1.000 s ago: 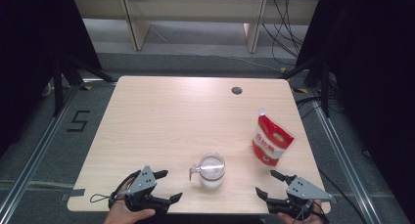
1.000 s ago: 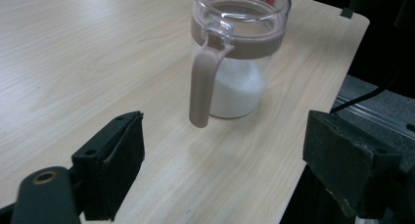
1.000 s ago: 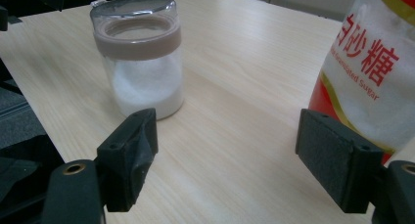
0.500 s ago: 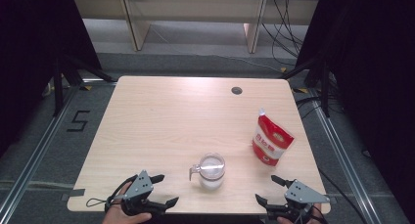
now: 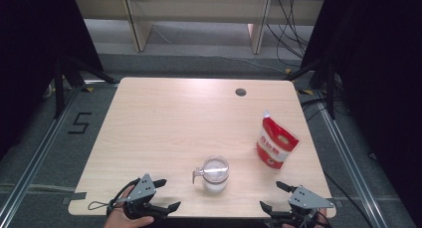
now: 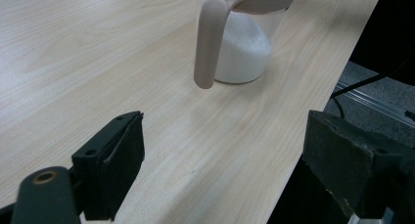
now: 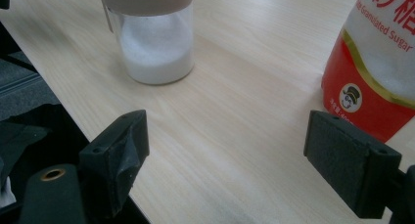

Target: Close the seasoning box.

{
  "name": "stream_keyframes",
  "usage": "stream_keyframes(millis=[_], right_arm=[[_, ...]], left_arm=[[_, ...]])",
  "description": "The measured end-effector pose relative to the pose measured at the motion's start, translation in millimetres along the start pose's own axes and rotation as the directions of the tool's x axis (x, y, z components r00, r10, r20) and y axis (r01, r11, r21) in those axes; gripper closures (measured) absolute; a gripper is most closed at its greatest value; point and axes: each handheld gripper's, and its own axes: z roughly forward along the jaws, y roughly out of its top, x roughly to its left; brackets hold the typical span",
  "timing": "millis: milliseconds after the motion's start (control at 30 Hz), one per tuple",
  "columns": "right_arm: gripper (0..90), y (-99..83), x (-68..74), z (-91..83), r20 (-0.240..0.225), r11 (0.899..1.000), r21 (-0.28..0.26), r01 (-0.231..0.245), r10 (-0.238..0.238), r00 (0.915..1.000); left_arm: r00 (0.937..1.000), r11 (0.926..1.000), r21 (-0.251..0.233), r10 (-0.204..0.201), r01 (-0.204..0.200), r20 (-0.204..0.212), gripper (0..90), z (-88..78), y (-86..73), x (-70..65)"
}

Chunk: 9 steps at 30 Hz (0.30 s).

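Sugar jar (image 5: pixel 215 173): clear round glass, smooth beige lid.

On the table (image 5: pixel 164 118), the jar (image 5: pixel 215 173) stands near the front edge, with the sugar pouch (image 5: pixel 275 142) to its right and slightly behind. The left gripper (image 5: pixel 164 194) and right gripper (image 5: pixel 271 196) flank the jar at that edge.

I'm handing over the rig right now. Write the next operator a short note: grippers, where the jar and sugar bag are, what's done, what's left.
Left gripper: open, holding nothing, at the near edge left of the jar.
Right gripper: open, holding nothing, at the near edge below the bag.
Jar: upright near the front edge, lid on, partly filled with white granules, handle toward the left gripper.
Sugar bag: standing right of the jar, apart from it.
Done: nothing gripped yet.
Left: probably grasping the jar and bag.
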Motion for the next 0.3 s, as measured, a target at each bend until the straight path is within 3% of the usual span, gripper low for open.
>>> stream_keyframes(millis=[233,300], right_arm=[[17.9,-0.5,-1.5,0.5,0.006,1.000,0.001,0.022,-0.022,0.9997],[17.8,-0.7,-0.9,0.4,0.007,1.000,0.005,0.005,-0.005,1.0000]], left_arm=[[1.0000,1.0000,0.007,-0.003,0.003,-0.004,15.2,0.9,-0.6,0.2],[1.0000,1.0000,0.007,-0.003,0.003,-0.006,15.2,0.5,-0.3,0.5]])
